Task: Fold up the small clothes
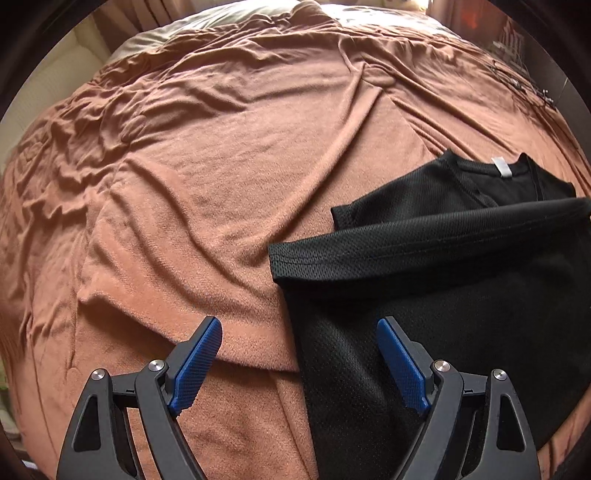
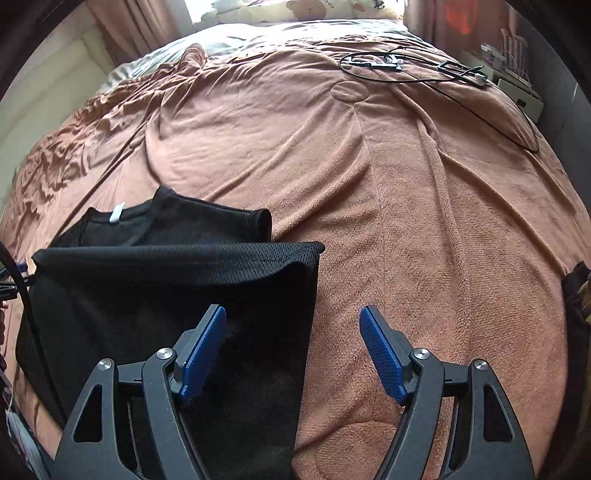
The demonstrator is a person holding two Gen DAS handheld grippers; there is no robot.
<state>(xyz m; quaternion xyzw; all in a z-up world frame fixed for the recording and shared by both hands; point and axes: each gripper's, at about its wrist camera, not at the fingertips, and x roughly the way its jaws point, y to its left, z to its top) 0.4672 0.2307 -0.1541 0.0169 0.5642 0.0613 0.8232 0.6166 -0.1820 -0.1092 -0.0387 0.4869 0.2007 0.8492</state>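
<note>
Only the right wrist view shows the far end of the bed: a thin black cable (image 2: 439,75) looped on the brown blanket (image 2: 424,206), a patterned pillow (image 2: 306,9) against the bright window, and shelves (image 2: 513,62) at the right edge. The left wrist view catches just a bit of that cable (image 1: 524,83) near its upper right rim, and gives more of the rumpled left side of the blanket (image 1: 207,155). Both tongs stand open with nothing between their blue pads. The black shirt (image 1: 443,280) lies on the blanket to the right of the left gripper (image 1: 299,328); its left edge runs down between the fingers, and the right-hand pad (image 1: 400,365) sits over the dark cloth while the left-hand pad (image 1: 195,365) sits over bare blanket. Seen from the right gripper (image 2: 293,317), the same shirt (image 2: 166,295) lies to the left, its right edge passing between the fingers. It is a dark mesh fabric, folded so that the stitched hem lies across the upper part, with the neck opening and a small white label (image 1: 500,166) showing beyond the fold.
</note>
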